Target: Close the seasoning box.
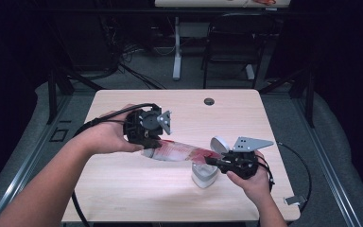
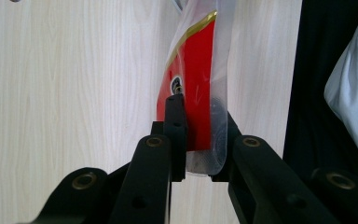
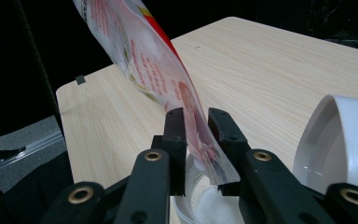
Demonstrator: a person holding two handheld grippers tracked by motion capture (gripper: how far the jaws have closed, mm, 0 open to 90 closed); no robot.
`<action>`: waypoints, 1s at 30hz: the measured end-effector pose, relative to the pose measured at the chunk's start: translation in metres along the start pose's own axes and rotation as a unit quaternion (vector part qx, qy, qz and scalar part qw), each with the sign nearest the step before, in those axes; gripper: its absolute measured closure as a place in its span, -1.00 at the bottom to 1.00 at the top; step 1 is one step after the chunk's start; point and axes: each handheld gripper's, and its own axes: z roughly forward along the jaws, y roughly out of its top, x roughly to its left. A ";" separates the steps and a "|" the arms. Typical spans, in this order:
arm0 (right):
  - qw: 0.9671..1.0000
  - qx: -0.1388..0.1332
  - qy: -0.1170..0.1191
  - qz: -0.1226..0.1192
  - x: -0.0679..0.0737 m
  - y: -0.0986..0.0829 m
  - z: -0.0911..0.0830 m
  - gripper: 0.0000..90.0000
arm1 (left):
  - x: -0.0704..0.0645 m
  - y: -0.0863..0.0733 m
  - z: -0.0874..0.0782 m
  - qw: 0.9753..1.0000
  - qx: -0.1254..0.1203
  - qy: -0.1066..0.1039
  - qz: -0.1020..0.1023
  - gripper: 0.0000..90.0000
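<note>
Behind the tabletop [image 1: 123, 189] stand a white desk leg [image 1: 177, 52] and a dark chair [image 1: 231, 45] on the grey floor, well apart from my work; a small dark round grommet [image 1: 209, 101] sits near the far edge. Nothing lies between my two tongs but the pouch itself.

My left tongs [image 2: 198, 135] are clamped on one end of the clear plastic pouch with red printing [image 1: 179, 152], which stretches above the tabletop toward its near right corner. My right tongs [image 3: 196, 140] pinch the other end, tilted down over the white lidded plastic container [image 1: 204, 174], whose hinged lid [image 1: 219, 144] stands open.

The right gripper view looks into that container: something pale lies at the bottom, though I cannot tell what. The left gripper view shows a gold stripe [image 2: 191, 31] along the pouch's red panel, and pale cloth [image 2: 354, 93] past the tabletop's edge.
</note>
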 end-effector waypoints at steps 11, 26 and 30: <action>1.000 0.004 -0.005 -0.003 0.001 0.000 0.000 0.87 | -0.001 0.001 0.000 1.000 0.000 0.000 0.001 0.82; 1.000 0.005 -0.003 -0.007 0.001 0.000 0.000 0.90 | -0.001 0.002 -0.003 1.000 -0.001 0.000 0.002 0.82; 1.000 0.004 -0.003 -0.007 0.001 0.001 -0.002 0.90 | -0.001 0.003 -0.003 1.000 -0.003 0.000 0.003 0.82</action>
